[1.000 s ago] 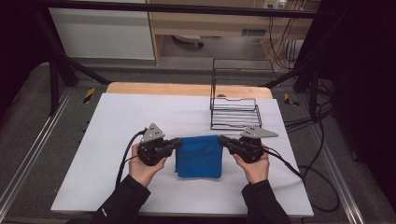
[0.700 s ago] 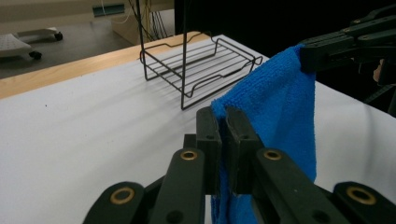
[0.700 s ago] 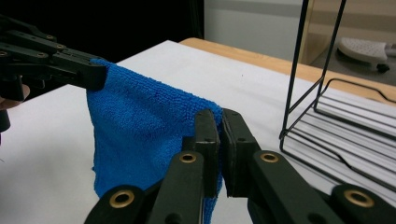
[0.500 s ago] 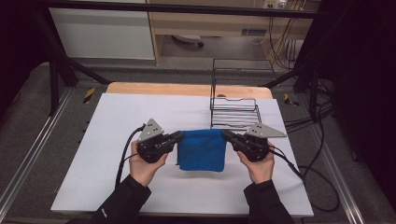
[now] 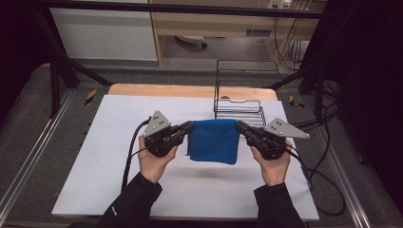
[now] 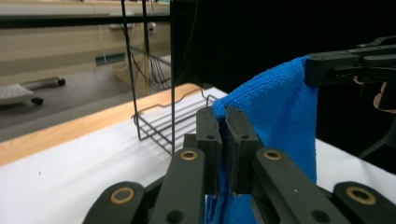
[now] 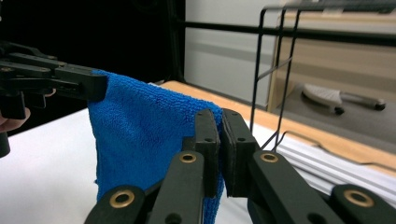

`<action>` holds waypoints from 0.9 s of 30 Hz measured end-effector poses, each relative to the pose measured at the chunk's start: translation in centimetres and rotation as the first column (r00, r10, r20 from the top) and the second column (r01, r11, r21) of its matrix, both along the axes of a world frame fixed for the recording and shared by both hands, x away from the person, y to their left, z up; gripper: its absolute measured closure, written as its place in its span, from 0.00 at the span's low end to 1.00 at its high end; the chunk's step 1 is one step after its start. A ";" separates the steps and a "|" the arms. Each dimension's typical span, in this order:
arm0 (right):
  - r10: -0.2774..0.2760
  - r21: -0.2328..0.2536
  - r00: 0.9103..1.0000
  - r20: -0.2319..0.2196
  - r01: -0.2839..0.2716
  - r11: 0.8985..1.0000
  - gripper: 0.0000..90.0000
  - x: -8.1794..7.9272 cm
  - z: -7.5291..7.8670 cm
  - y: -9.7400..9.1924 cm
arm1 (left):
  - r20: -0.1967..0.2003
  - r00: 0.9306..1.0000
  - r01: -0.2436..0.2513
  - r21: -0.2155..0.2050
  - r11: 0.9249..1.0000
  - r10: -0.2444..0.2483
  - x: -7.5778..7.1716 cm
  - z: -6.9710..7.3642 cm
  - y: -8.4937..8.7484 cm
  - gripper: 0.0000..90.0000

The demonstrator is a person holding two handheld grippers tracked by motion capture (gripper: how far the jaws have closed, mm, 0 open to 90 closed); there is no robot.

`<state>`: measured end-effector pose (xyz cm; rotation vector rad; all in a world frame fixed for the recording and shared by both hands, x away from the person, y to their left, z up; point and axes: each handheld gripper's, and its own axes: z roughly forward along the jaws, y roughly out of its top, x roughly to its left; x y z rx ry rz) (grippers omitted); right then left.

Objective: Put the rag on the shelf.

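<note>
High view, blue cloth (image 5: 214,141) hanging off white table (image 5: 104,156), wire rack (image 5: 237,107) just behind

The high view looks forward and down from above the person's side of the white table (image 5: 119,190), far enough off to take in the whole tabletop and the floor beyond it. The left gripper view sits close behind the left gripper (image 6: 223,119), facing across the table toward the black wire rack (image 6: 170,123). The right gripper view sits just as close behind the right gripper (image 7: 219,122), facing the opposite way across. Both gripper views share the blue towel (image 6: 280,116) stretched between them, the rack, and each other's gripper farther off.
</note>
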<state>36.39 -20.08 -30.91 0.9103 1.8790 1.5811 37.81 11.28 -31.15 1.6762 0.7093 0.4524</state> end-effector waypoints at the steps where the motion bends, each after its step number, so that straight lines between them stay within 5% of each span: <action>1: 0.000 0.000 1.000 0.000 0.000 1.000 0.96 0.0 0.0 0.0 | 0.007 1.000 0.000 -0.006 1.000 0.000 0.0 0.2 -0.1 0.94; 15: -0.071 0.037 0.990 0.124 0.067 0.997 0.96 0.1 3.1 -1.1 | 0.081 0.997 0.008 -0.072 0.997 -0.002 1.2 3.6 -1.7 0.94; 27: -0.118 0.077 0.978 0.171 0.106 0.991 0.96 0.8 5.3 -2.1 | 0.131 0.991 0.018 -0.106 0.994 -0.004 2.3 5.5 -3.0 0.94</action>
